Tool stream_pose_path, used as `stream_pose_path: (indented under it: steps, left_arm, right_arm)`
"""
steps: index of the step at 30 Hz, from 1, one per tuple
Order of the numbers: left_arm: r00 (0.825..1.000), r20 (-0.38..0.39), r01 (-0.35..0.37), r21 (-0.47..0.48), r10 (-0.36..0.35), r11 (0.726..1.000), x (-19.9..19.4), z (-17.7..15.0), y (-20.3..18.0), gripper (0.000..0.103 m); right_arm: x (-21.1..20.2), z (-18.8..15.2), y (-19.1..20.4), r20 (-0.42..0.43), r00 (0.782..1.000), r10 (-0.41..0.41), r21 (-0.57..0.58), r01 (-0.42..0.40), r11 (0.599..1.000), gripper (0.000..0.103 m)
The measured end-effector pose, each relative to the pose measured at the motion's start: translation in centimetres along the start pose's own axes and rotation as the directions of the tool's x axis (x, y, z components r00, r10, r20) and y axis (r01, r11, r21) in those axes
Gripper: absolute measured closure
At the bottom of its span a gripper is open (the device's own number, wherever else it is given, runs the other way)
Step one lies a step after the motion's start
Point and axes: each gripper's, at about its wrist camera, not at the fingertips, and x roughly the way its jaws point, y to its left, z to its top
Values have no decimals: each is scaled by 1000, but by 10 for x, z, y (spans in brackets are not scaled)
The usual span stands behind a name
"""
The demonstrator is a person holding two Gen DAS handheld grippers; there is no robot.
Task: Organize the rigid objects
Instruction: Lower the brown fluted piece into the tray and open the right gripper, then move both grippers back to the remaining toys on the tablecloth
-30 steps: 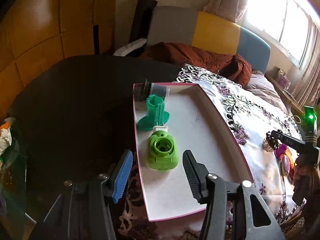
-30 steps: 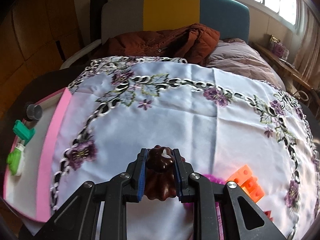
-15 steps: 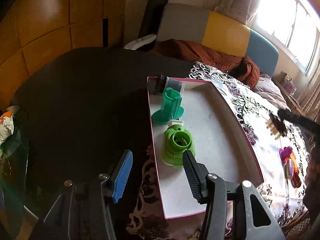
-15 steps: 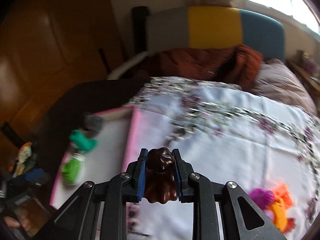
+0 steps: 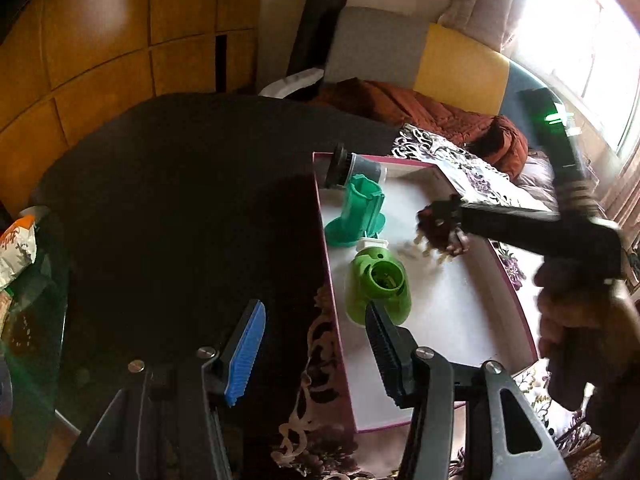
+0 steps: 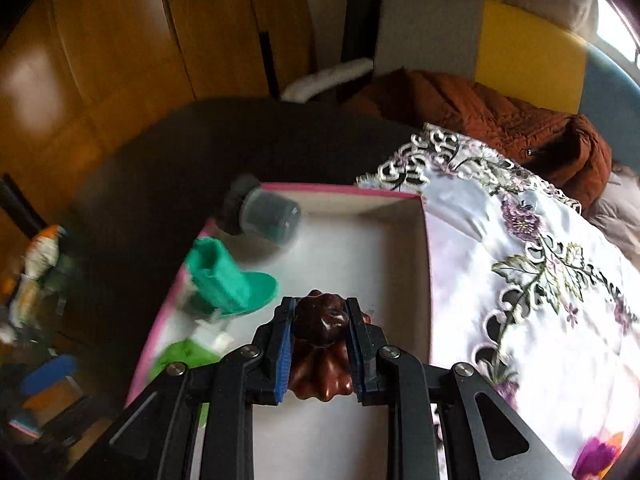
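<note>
A pink-rimmed tray (image 5: pixel 516 304) with a white floor lies on the table; it also shows in the right wrist view (image 6: pixel 320 189). In it lie a dark grey capped jar (image 5: pixel 354 166), a teal green holder (image 5: pixel 358 210) and a light green round part (image 5: pixel 378 282). My right gripper (image 6: pixel 322 344) is shut on a dark brown fluted mould (image 6: pixel 320 346) and holds it above the tray floor; the right gripper shows in the left wrist view (image 5: pixel 442 226). My left gripper (image 5: pixel 316 344) is open and empty, over the tray's near left rim.
The table (image 5: pixel 180 200) is dark, with a floral white cloth (image 6: pixel 540 280) to the right of the tray. A bed with a brown coat (image 6: pixel 500 120) stands behind. Snack packets (image 5: pixel 16 248) lie at the far left. Purple and orange toys (image 6: pixel 600 452) lie on the cloth.
My right gripper has carried the brown mould left from over the cloth to above the tray. My left gripper has shifted a little left and stays open.
</note>
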Motion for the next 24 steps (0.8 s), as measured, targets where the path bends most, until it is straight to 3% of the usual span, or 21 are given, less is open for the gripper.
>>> stream_pose_path:
  steps: [5, 9, 11, 13, 24]
  left_arm:
    - [1000, 0, -1, -8, 1, 1000, 0, -1, 5, 50]
    - [1000, 1, 0, -7, 0, 1000, -1, -2, 5, 50]
    - [1000, 4, -1, -6, 1, 1000, -2, -2, 5, 50]
    - [1000, 2, 2, -9, -2, 1000, -2, -2, 5, 50]
    - [1000, 12, -2, 5, 2, 1000, -6, -3, -1, 50]
  right_arm:
    - [7, 4, 9, 11, 999, -48, -42, 48, 998, 79]
    - [10, 6, 9, 9, 999, -36, -33, 36, 999, 76]
    - [6, 4, 6, 13, 1000, -20, -12, 20, 1000, 55]
    - [-1, 3, 4, 30, 1000, -9, -5, 9, 1000, 47]
    - [-46, -16, -1, 116, 993, -6, -22, 9, 1000, 36]
